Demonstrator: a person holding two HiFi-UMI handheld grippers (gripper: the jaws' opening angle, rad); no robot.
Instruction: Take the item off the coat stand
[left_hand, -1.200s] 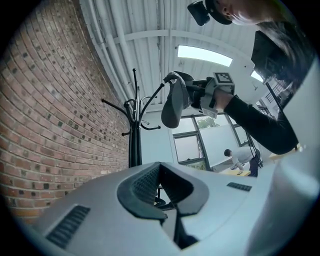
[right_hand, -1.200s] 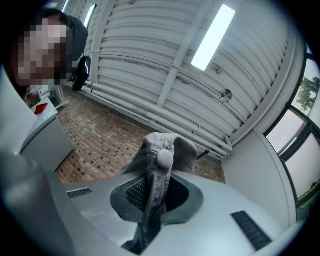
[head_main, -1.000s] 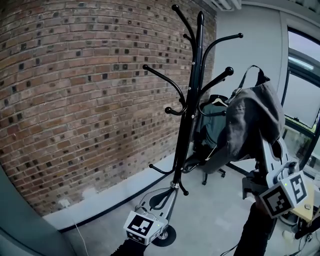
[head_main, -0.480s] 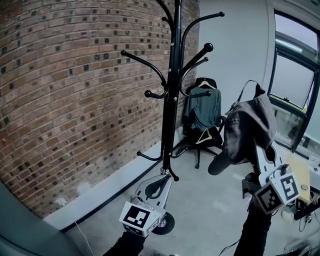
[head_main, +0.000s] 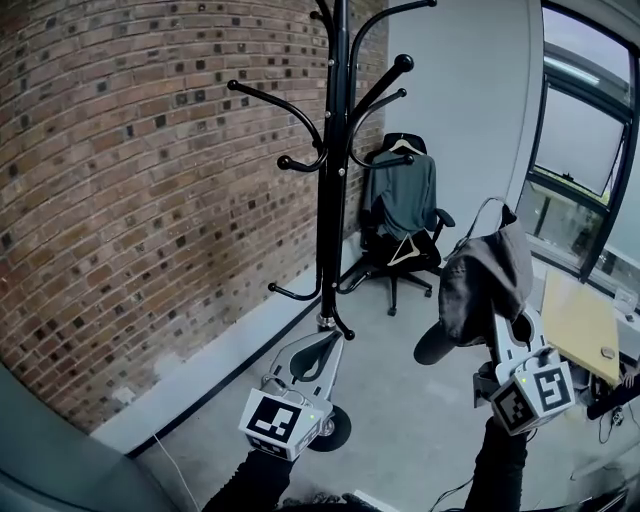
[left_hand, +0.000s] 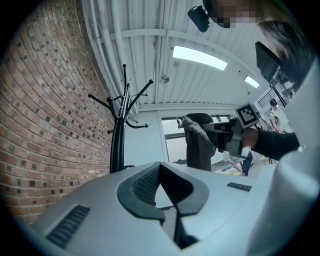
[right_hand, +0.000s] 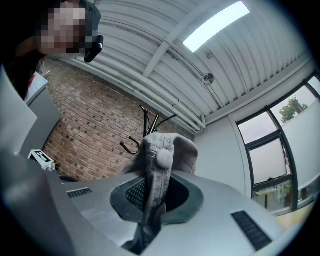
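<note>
I read the coat stand (head_main: 330, 150) at upper centre of the head view as smooth black metal with a glossy sheen, set against a rough, matt brick wall (head_main: 120, 200) on the left. The cap (right_hand: 160, 160) is soft grey cloth with raised stitched seams and a cloth-covered button. The left gripper (head_main: 322, 350) and right gripper (head_main: 505, 335) look like smooth matt grey plastic with dark ribbed pads (right_hand: 134, 193).

brick wall (head_main: 120, 200) | grey floor (head_main: 400, 435) | office chair (head_main: 380, 262) | window (head_main: 575, 150) | ceiling light (left_hand: 200, 57)
</note>
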